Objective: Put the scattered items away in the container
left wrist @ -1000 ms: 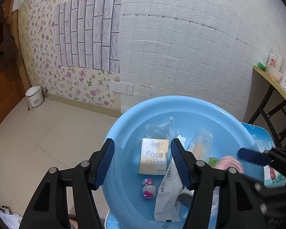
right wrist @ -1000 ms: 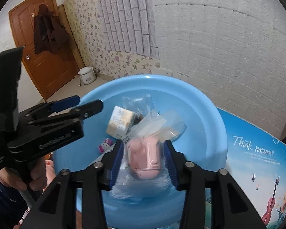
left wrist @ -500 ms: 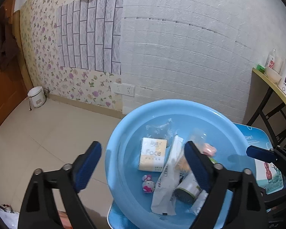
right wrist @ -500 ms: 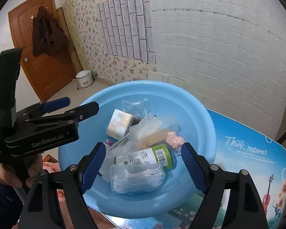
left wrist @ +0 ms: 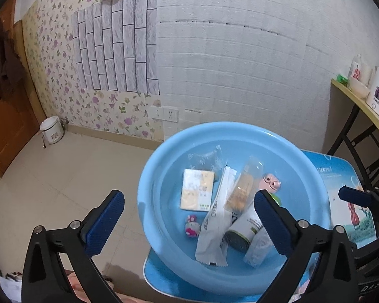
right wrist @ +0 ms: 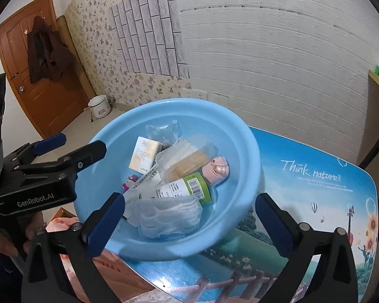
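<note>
Now both sets of tongs stand released and spread wide above the blue basin (left wrist: 149, 176), their jaws having just been opening: the left tongs (left wrist: 187, 219) a second ago framed the tissue pack (left wrist: 197, 189) with narrow jaws, and the right tongs (right wrist: 189, 217) were clenched on a bagged pink case (right wrist: 216, 169), which now lies loose inside the basin against its far right wall. Nothing sits between either pair of pads at present. A green-capped bottle (right wrist: 182, 189) and a clear bag of cotton swabs (right wrist: 168, 217) lie in the basin where none showed a second ago, beside a long white sachet (left wrist: 214, 217), a clear pack of wooden sticks (left wrist: 242, 189) and a small pink cat figure (left wrist: 191, 226). The basin rests on a worktop (right wrist: 315, 189) printed with a landscape and the words "Think nature", its left rim overhanging the edge. Behind are a white brick-pattern wall, floral wallpaper with a grey brick panel, a tiled floor and a small white rice cooker (left wrist: 51, 132). Only the right wrist view shows the wooden door (right wrist: 38, 75) with a dark garment hung on it and the person's hand (right wrist: 2, 240) around the left tool's handle; only the left wrist view shows the shelf (left wrist: 361, 101) with white containers at the right.
</note>
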Tool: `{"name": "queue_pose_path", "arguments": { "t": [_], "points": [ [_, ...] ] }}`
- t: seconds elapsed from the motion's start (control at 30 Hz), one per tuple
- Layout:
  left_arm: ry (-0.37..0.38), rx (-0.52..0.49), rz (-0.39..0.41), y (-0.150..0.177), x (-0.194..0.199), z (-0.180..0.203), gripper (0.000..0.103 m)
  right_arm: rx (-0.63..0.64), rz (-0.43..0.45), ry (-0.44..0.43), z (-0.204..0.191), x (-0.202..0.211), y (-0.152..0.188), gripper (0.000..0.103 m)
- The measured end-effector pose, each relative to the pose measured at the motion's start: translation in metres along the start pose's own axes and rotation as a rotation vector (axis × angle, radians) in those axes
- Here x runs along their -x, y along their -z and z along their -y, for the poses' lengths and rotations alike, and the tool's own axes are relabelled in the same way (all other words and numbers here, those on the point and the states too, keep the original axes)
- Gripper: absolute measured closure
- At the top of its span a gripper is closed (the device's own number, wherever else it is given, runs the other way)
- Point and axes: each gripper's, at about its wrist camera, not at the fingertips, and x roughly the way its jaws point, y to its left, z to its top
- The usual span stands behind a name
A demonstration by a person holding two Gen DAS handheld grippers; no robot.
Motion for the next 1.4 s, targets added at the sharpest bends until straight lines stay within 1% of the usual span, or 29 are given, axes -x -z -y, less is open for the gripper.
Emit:
{"name": "queue_pose_path", "arguments": {
  "t": [0.27,0.37,0.5,0.6,0.87,1.13,1.4],
  "points": [
    [-0.007,-0.030,-0.018,0.003,0.009,0.013,0.000,-0.007,-0.018,0.035,0.005,0.008,0.007,0.000],
    [0.010,-0.045,-0.028,0.003,0.011,0.019,0.000,-0.021,-0.023,0.037,0.010,0.011,0.010,0.000],
    [0.017,-0.069,-0.029,0.004,0.015,0.029,0.000,-0.040,-0.030,0.061,0.016,0.014,0.017,0.000],
    [0.023,-0.082,-0.036,0.006,0.018,0.035,0.000,-0.055,-0.033,0.062,0.022,0.016,0.021,0.000],
    [0.035,-0.093,-0.053,0.008,0.022,0.048,0.000,-0.084,-0.025,0.080,0.035,0.027,0.027,0.000],
    [0.048,-0.119,-0.064,0.010,0.024,0.067,0.000,-0.116,-0.030,0.094,0.052,0.036,0.036,0.000],
    [0.072,-0.129,-0.080,0.010,0.024,0.088,0.000,-0.133,-0.015,0.112,0.063,0.052,0.039,0.000]
  ]
}}
